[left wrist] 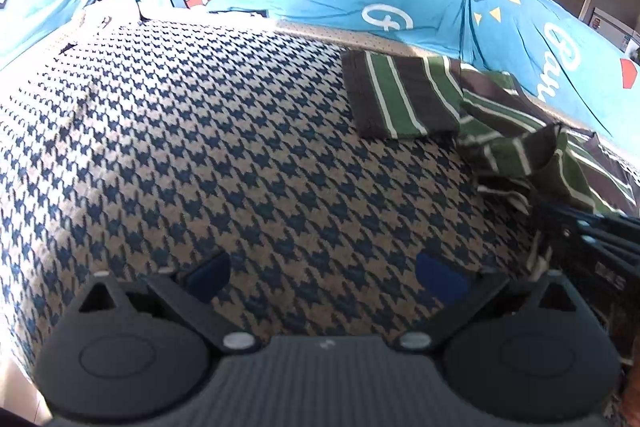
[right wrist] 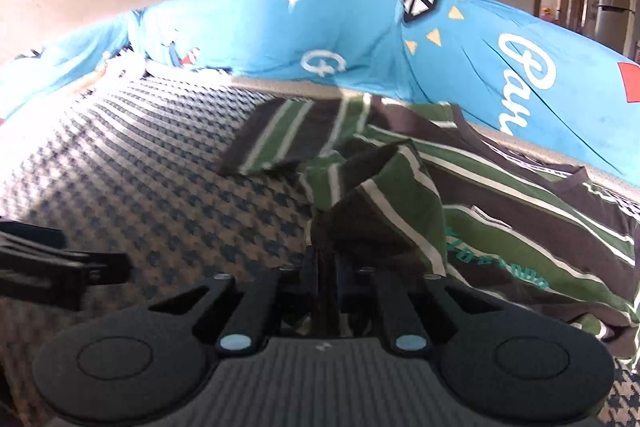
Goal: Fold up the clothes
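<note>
Here the right claw (right wrist: 326,267) is pinching shut on a raised fold of the striped shirt (right wrist: 384,187), the jaws standing together with cloth bunching up just ahead of them. The left claw (left wrist: 324,277) is hanging wide and empty over the houndstooth cover (left wrist: 180,147), holding nothing.

Risk, as a judgement: the right claw is gripping only a small peak of fabric, so the cloth may be slipping out under a pull, or several layers may be coming up together and spoiling the fold. Because the left claw is not pinning any edge, the whole shirt may be dragging across the cover instead of folding.

The shirt is lying ahead and to the right of the right claw, crumpled, in green and dark stripes with thin white lines and small teal lettering. One flat part (left wrist: 400,95) is lying further out, ahead and to the left. Beyond it, the blue sheet (right wrist: 360,39) is covering the backrest.
</note>
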The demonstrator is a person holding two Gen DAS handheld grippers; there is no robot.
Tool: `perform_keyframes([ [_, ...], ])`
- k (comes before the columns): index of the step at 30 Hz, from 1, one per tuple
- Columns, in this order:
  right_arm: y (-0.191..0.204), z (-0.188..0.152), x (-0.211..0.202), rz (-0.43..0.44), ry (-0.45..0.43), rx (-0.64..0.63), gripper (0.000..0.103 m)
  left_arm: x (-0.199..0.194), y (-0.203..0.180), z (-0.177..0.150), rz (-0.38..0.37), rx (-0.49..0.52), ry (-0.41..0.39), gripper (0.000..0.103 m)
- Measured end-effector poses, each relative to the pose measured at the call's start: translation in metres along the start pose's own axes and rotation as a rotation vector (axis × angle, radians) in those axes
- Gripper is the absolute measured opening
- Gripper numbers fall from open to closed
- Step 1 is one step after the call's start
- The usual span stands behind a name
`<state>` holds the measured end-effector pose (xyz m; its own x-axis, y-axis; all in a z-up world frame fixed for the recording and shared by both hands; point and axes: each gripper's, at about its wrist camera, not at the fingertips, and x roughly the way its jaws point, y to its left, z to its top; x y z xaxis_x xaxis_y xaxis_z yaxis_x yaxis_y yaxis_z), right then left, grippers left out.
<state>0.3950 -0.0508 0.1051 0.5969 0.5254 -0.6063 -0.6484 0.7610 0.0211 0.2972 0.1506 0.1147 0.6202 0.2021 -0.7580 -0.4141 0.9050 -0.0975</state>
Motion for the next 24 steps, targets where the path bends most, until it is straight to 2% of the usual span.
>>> perform_keyframes([
  [4,0.011,0.003,-0.029,0.147,-0.046,0.065,0.010,-0.010,0.008,0.005,0.036,-0.011,-0.050,0.103],
  [10,0.045,-0.008,-0.066,0.276,-0.099,0.077,0.010,-0.036,0.030,0.014,0.130,-0.078,-0.188,0.102],
  [14,0.070,-0.025,-0.078,0.327,-0.095,0.062,0.010,-0.050,0.044,0.014,0.147,-0.117,-0.237,0.102],
  [20,0.099,-0.046,-0.079,0.388,-0.056,0.036,0.010,-0.064,0.048,0.009,0.166,-0.101,-0.291,0.103],
  [24,0.105,-0.052,-0.074,0.389,-0.037,0.000,0.014,-0.067,0.048,0.005,0.174,-0.091,-0.301,0.103],
])
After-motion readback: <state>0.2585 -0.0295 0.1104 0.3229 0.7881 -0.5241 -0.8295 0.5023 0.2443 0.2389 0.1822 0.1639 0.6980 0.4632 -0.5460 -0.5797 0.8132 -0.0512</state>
